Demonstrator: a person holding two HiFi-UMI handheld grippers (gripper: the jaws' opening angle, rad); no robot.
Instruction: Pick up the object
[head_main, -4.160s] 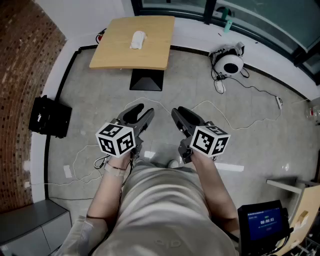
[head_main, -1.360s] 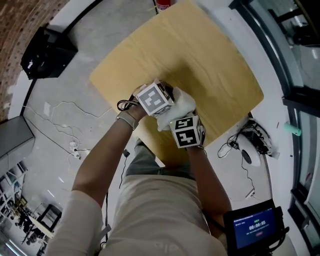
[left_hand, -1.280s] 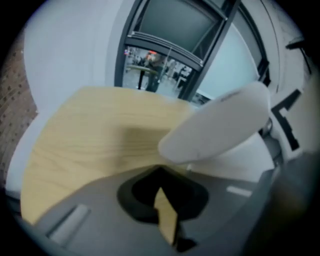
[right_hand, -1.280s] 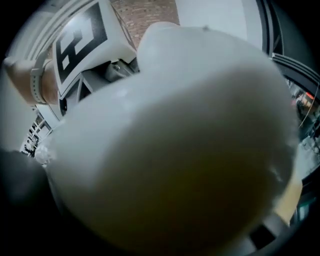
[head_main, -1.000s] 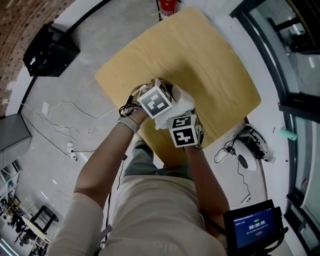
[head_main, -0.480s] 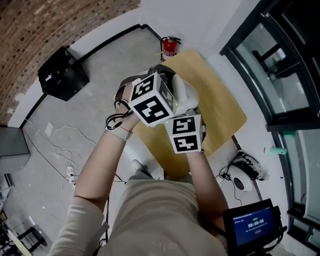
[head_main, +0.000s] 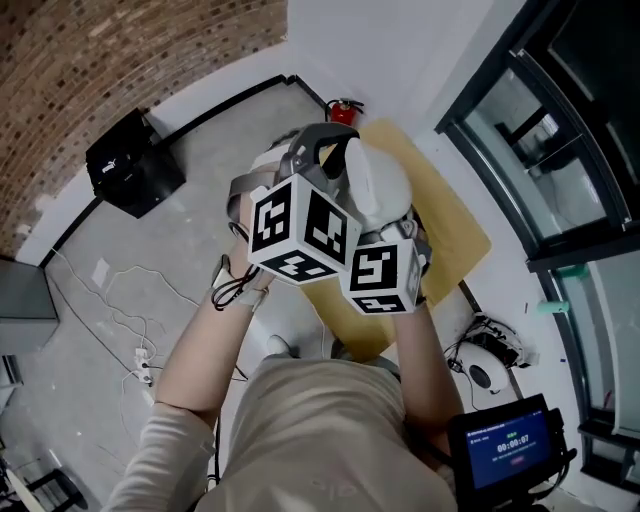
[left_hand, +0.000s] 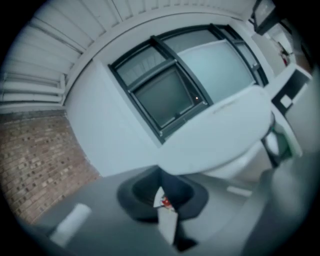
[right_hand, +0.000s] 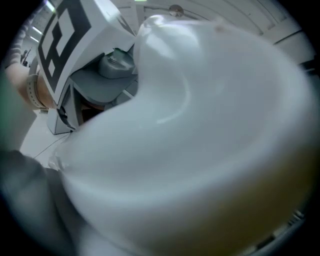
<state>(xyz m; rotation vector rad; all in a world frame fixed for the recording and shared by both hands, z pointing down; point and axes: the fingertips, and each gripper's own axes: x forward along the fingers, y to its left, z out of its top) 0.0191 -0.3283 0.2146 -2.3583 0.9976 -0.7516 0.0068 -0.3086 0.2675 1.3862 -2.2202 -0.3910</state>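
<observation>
The left tongs (left_hand: 166, 215) are pressed together on a thin flap of the white object (head_main: 376, 186). It masks the right tongs (head_main: 392, 265), so their state cannot be told. Below: counter (head_main: 462, 238), fire extinguisher (head_main: 343, 108), black box (head_main: 135, 165).

The head view looks steeply down over the white object (head_main: 378, 185) to the bench (head_main: 455, 235) far beneath. The left tool view faces a window (left_hand: 170, 95); the right tool view sits pressed against that object, shared by all three

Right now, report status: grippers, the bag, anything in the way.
Left gripper shut on white bag, by a thin flap. Right gripper smothered by bag, jaws unreadable. Bag up off wooden table, between both. Nothing blocking.
</observation>
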